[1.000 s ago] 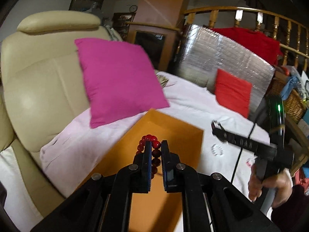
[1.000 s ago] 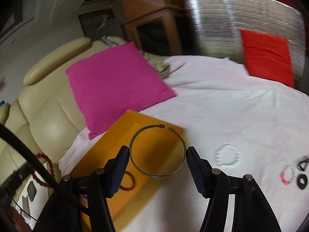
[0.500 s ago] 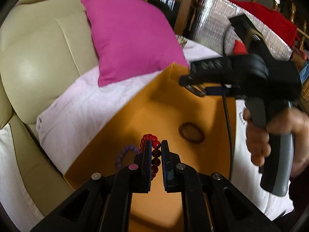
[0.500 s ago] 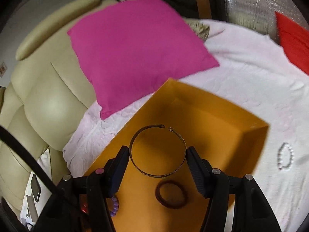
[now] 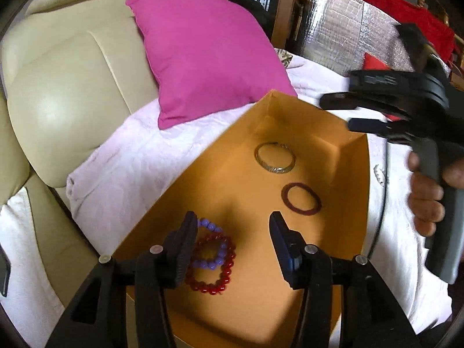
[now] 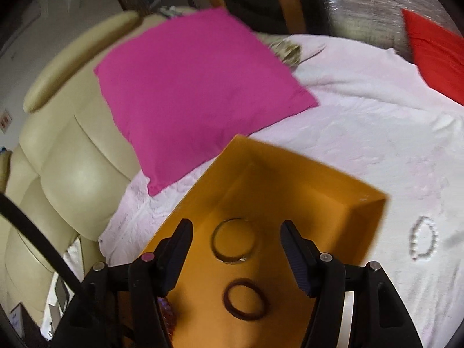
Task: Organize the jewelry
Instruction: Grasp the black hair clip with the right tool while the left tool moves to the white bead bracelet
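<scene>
Both tongs, left tongs (image 5: 233, 240) and right tongs (image 6: 236, 246), are hanging released over the orange box (image 5: 355, 191); red bead bracelet (image 5: 214, 285) is lying at lower centre, metal bangle (image 6: 233, 239) mid-frame.

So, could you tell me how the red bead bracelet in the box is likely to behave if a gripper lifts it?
The red bead bracelet is probably floppy: separate round beads in a loop, so it would likely sag from a pinch. The glossy beads may slip between flat pads. It overlaps the purple bracelet, so lifting it could drag that along.
</scene>
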### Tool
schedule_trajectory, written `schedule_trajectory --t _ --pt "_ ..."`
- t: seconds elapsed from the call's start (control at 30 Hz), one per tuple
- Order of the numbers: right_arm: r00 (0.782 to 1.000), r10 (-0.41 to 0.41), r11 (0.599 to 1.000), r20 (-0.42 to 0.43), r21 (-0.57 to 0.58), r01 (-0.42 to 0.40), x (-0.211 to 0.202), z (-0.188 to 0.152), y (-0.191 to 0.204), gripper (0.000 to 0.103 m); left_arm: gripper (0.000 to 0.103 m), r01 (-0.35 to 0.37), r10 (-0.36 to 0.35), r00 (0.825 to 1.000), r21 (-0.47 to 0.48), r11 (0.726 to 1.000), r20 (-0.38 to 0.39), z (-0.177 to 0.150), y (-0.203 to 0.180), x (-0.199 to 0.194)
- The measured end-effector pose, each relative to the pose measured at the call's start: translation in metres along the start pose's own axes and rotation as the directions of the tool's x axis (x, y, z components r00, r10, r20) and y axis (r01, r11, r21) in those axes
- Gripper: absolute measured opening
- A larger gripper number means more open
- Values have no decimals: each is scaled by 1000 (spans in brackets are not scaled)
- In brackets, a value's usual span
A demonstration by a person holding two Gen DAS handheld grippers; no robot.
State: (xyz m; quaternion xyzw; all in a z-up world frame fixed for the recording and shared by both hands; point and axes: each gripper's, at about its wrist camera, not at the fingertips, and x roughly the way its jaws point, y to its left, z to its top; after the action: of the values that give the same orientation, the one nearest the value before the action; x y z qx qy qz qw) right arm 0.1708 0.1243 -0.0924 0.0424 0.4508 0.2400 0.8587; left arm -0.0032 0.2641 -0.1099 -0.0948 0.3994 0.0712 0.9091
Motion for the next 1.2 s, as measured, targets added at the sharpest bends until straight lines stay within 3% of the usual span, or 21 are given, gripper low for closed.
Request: schedule_trajectory --t 0.23,0.43,0.7,0.9,1.0,1.2 --pt "988 -26 995 151 95 11 -90 -6 -75 66 67 -10 6 999 88 996 50 4 -44 -26" --pt "961 -118 975 252 211 65 -180 -38 -168 66 70 -7 -15 995 218 976 96 9 -104 -47" --pt "916 -259 882 305 462 96 -268 -119 -311 66 73 -18 -25 993 365 931 114 19 -190 -50" --pt "903 -280 799 325 600 32 -284 -173 -383 66 73 -3 -38 995 426 905 89 24 -258 -32" --pt "920 -259 757 295 653 4 -276 -187 -410 63 73 30 -69 995 457 889 68 20 -299 -11" --pt "938 -205 761 278 648 -26 -263 -182 -421 62 73 96 -114 993 482 871 8 7 -351 39"
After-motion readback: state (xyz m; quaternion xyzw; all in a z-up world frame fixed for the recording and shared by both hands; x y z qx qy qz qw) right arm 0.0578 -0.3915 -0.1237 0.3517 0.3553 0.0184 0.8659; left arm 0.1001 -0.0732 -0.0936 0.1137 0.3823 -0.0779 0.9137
